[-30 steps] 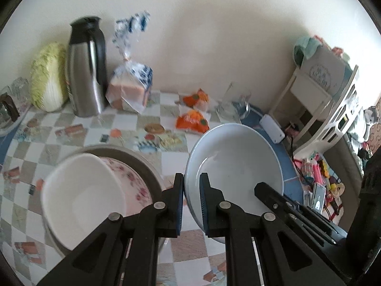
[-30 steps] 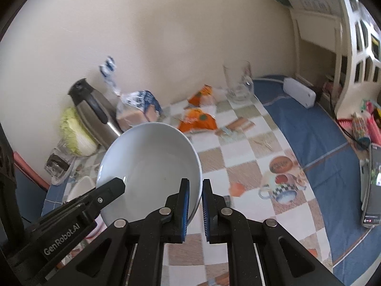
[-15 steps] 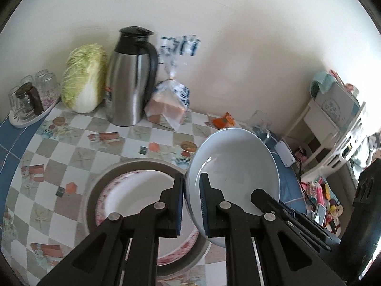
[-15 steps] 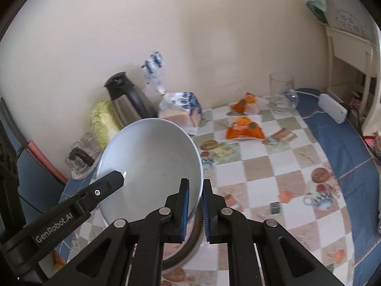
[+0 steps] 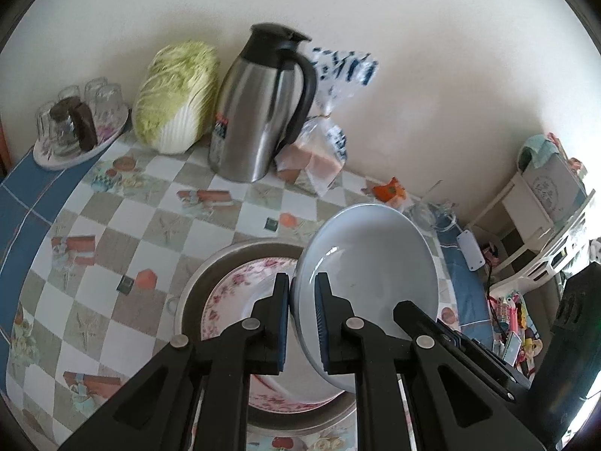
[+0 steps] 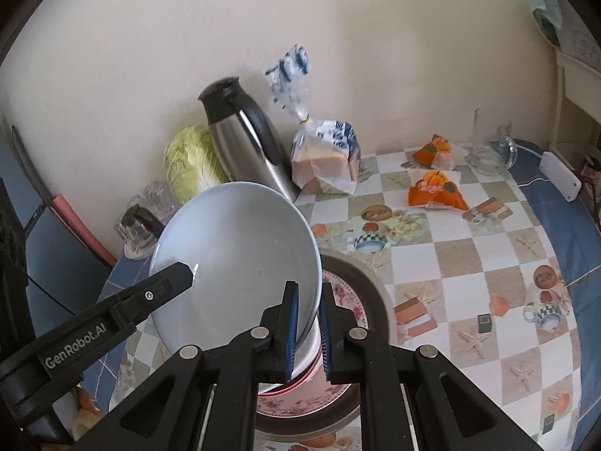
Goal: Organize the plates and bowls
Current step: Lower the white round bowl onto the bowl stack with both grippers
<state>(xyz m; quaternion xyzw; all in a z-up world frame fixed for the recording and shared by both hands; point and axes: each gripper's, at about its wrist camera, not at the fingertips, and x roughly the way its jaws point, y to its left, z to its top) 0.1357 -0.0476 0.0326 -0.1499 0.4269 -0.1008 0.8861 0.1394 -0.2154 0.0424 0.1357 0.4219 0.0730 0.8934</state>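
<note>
- Both grippers are carrying the pale blue bowl [image 5: 370, 263] sideways w/ the scene sliding past: the steel thermos [image 5: 259, 112] and cabbage [image 5: 174, 94], upper left of the left-wrist frame 1 s ago, are now sitting upper centre; the white bowl seen lower left back then is no longer showing.
- Left gripper [image 5: 302, 297] is clamping the bowl's rim, fingers pinched tight on it; right gripper [image 6: 308, 308] is doing the same on the opposite rim.
- Bowl is hanging tilted, off the table, centre-bottom of both frames, over the floral plate [image 5: 233, 285] lying in the metal basin [image 5: 203, 282].
- Progress, my read: mid-transfer; bowl isn't set down yet, looks headed onto the plate stack. Lowering + releasing are still left.
- Left-wrist view only: tray of upturned glasses [image 5: 71, 112] upper left, white shelf [image 5: 541, 203] at right.
- Right-wrist view only: both orange packets [image 6: 437, 188], bread bag [image 6: 326, 165] unobstructed, glass mug [image 6: 492, 146] upper right.
</note>
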